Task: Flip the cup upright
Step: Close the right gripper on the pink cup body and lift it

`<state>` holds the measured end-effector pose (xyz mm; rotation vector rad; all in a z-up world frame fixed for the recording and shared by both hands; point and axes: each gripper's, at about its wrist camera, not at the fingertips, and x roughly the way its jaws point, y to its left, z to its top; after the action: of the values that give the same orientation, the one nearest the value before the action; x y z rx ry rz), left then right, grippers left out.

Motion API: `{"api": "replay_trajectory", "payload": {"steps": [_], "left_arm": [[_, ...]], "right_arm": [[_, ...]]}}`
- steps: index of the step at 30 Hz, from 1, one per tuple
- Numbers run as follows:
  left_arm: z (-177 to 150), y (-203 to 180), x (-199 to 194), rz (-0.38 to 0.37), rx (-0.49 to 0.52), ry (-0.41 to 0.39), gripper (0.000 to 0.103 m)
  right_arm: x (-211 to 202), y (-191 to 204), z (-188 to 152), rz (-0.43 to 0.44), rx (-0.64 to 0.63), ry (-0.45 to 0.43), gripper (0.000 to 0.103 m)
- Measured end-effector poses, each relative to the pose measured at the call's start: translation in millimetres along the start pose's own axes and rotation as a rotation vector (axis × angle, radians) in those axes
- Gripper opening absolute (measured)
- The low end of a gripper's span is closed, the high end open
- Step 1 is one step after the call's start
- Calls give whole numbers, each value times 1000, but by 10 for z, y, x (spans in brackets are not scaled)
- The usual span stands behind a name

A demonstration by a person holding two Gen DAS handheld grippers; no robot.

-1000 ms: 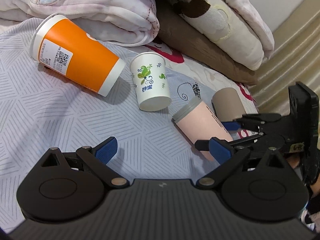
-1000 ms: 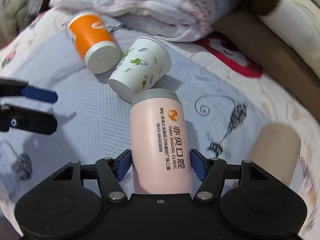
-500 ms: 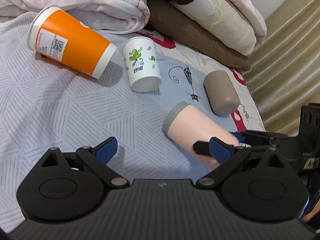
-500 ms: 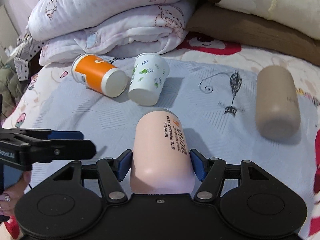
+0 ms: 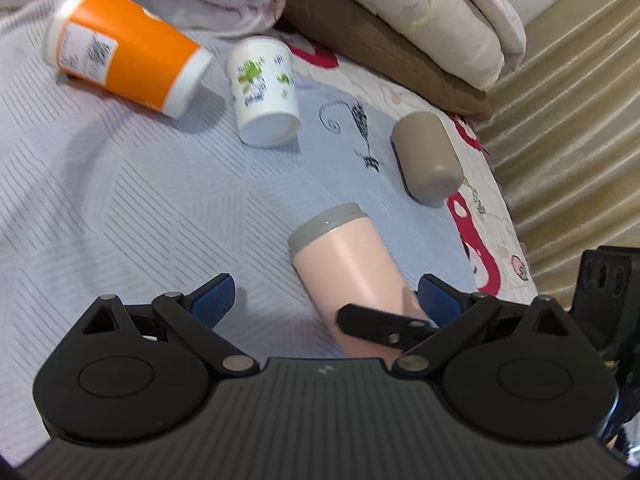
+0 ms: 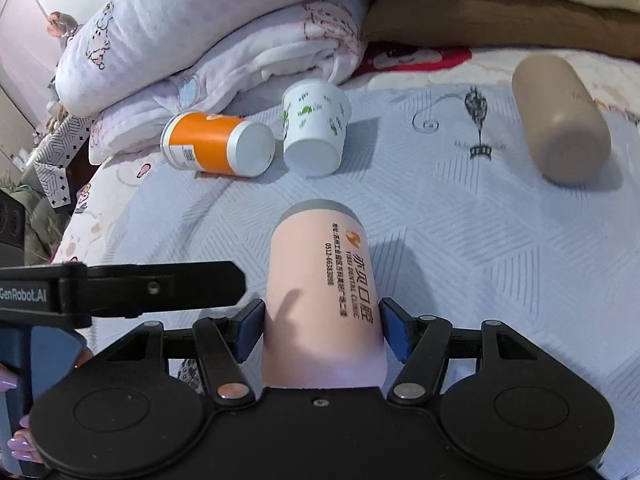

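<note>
A pink cup with a grey rim band [image 6: 322, 292] is held in my right gripper [image 6: 322, 330], which is shut on its lower body and lifts it above the bed, rim pointing away. In the left wrist view the same pink cup [image 5: 344, 264] sits tilted between my open left gripper [image 5: 324, 296] fingers, with one right-gripper finger [image 5: 380, 326] across it. My left gripper holds nothing; its finger [image 6: 152, 288] shows at the left of the right wrist view.
On the patterned bedsheet [image 6: 460, 240] lie an orange paper cup [image 6: 216, 146], a white cup with green leaves [image 6: 316, 130] and a beige tumbler [image 6: 560, 120], all on their sides. Folded blankets [image 6: 208, 40] and pillows [image 5: 400, 20] line the far edge. The bed edge and a curtain [image 5: 560, 100] are at right.
My right gripper has lifted the pink cup off the bed and pulled it back from the other cups. My left gripper has moved closer, so the cup now lies between its open fingers.
</note>
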<state>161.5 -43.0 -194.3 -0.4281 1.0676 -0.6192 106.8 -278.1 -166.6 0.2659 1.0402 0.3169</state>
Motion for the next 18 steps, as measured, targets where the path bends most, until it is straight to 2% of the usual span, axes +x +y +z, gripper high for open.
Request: {"api": "replay_trajectory", "payload": {"steps": [5,12,16,18], "left_arm": [[-15,-56,164,-10,-23,31,99],[33,-108,374,15,-5,64,99],[110,-125,375,54,49,50,99],[133,-101,395,52,37,77,99]], "right_arm": [[43,-53,-64,19,13,4,67],[27,-170,-39,85,20,19,68],[28,-232,48,114,-16,94,74],[30,-242,96,128,-37,119,76]]}}
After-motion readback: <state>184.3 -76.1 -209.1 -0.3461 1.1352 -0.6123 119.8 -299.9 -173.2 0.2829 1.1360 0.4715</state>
